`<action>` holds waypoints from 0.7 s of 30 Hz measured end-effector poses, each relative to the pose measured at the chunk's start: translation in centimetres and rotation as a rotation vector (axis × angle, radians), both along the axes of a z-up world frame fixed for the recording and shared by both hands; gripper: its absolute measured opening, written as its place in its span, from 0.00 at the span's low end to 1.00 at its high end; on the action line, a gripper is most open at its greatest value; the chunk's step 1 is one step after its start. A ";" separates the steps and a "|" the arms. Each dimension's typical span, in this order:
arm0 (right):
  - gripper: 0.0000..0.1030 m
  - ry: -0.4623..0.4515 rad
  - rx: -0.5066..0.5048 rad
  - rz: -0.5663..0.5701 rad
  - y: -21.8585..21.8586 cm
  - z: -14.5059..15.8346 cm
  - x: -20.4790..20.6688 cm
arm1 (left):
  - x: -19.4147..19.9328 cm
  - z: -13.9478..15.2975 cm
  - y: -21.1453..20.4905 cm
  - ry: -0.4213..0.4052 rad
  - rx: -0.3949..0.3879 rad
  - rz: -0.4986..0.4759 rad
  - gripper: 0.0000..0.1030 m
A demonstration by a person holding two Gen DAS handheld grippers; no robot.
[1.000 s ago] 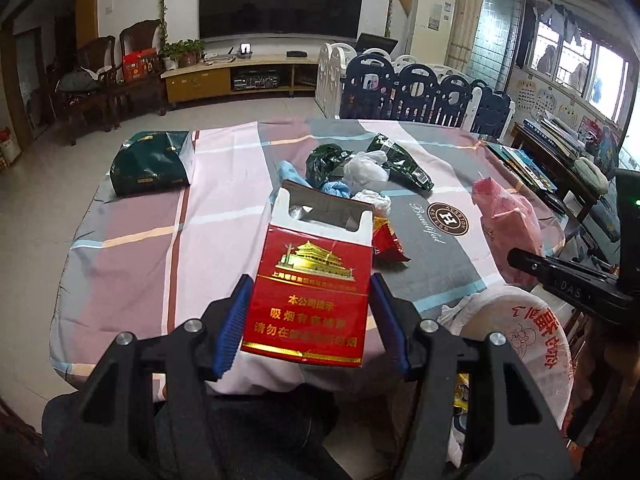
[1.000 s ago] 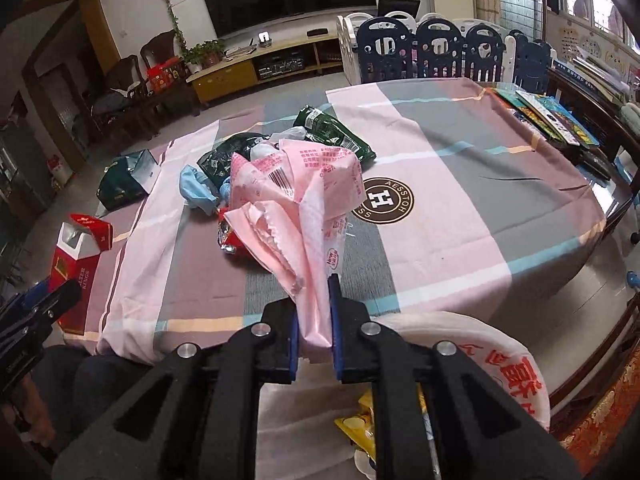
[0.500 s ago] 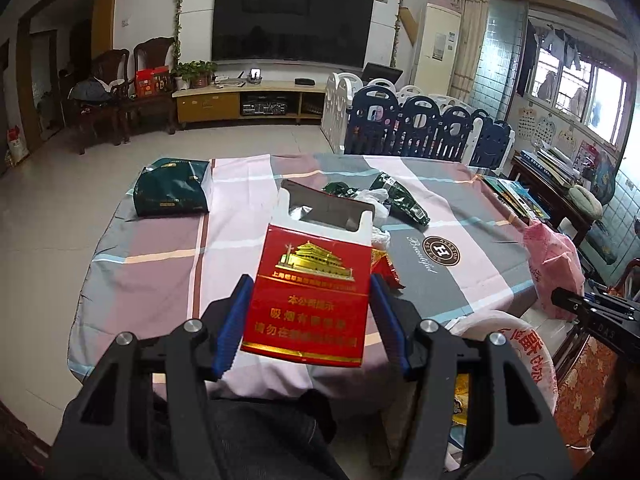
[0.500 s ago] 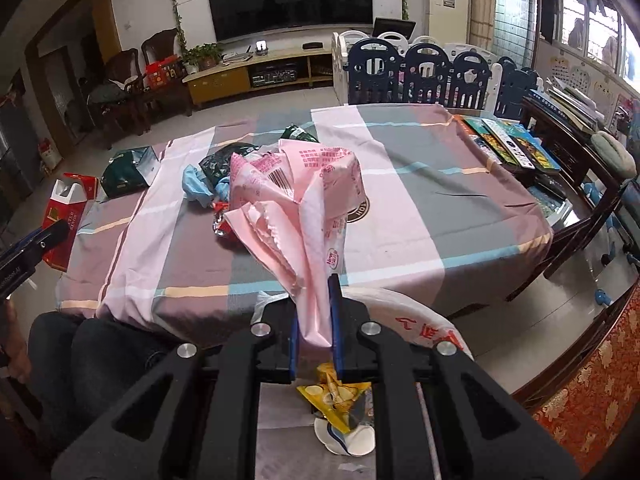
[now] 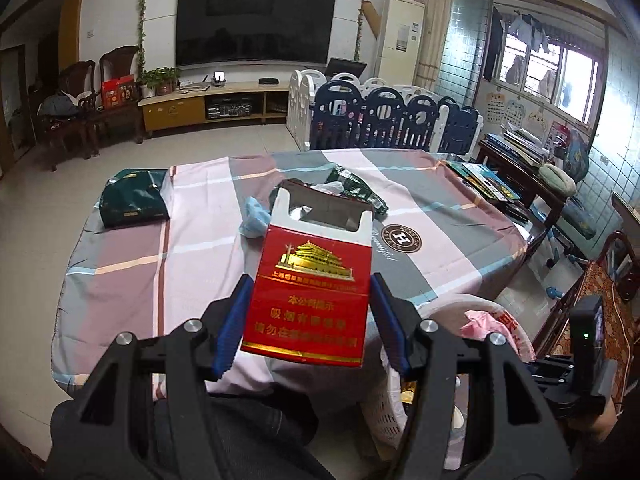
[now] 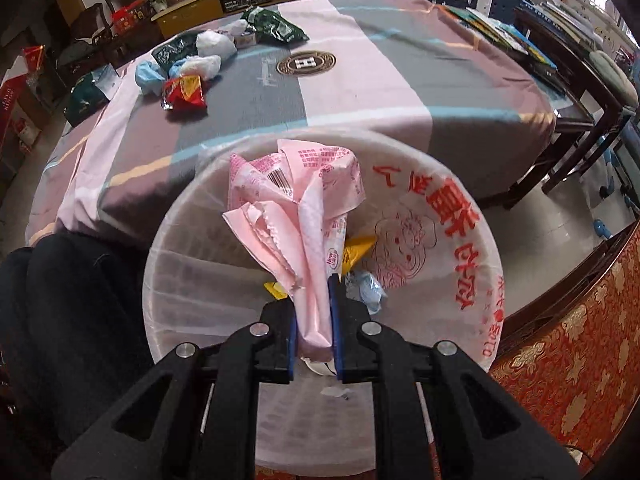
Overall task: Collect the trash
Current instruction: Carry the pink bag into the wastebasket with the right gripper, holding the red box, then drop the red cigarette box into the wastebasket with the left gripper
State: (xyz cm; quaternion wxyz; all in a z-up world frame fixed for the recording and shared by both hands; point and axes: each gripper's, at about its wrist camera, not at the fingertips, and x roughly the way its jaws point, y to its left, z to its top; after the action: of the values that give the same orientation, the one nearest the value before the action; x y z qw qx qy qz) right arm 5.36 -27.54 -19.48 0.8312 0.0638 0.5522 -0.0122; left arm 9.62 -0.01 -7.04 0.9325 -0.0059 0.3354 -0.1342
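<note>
My left gripper [image 5: 308, 312] is shut on an open red cigarette pack [image 5: 310, 292] and holds it up in front of the table. My right gripper [image 6: 313, 312] is shut on a crumpled pink plastic wrapper [image 6: 296, 208] and holds it over the mouth of a white bag-lined trash bin [image 6: 460, 240]. The bin also shows in the left wrist view [image 5: 448, 308], with the pink wrapper [image 5: 486, 320] above it. Yellow and blue scraps lie inside the bin. More trash lies on the table: a red snack bag [image 6: 184, 92], white and blue crumpled bags [image 6: 200, 65], and a green bag [image 6: 276, 26].
The round table has a pink and grey striped cloth [image 6: 360, 80]. A dark green package [image 5: 136, 196] lies at its far left. Books [image 5: 484, 178] lie at its right edge. A red patterned chair [image 6: 568, 360] stands right of the bin. My dark trouser legs [image 6: 72, 300] are left of the bin.
My right gripper has swung down from above the table to over the trash bin, with the pink wrapper in it. My left gripper has lifted and drawn back with the cigarette pack.
</note>
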 end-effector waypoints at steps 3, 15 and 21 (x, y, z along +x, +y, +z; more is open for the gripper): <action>0.37 0.051 -0.007 0.004 -0.2 -1.0 -0.2 | -0.2 -0.7 -1.5 0.024 0.007 -0.045 0.58; 0.73 -0.319 0.091 -0.357 -8.7 7.8 -2.8 | -0.4 -5.8 -9.1 0.173 0.046 -0.297 0.58; 0.75 -0.357 0.088 -0.429 -11.0 9.5 -3.4 | -1.9 -8.8 -15.4 0.245 0.022 -0.592 0.59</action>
State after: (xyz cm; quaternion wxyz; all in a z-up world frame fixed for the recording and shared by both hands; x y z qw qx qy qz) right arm 1.99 -38.56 -10.03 0.8902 0.2161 0.3708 -0.1524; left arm 7.69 -15.41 -15.86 0.8055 0.0857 0.4340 -0.3943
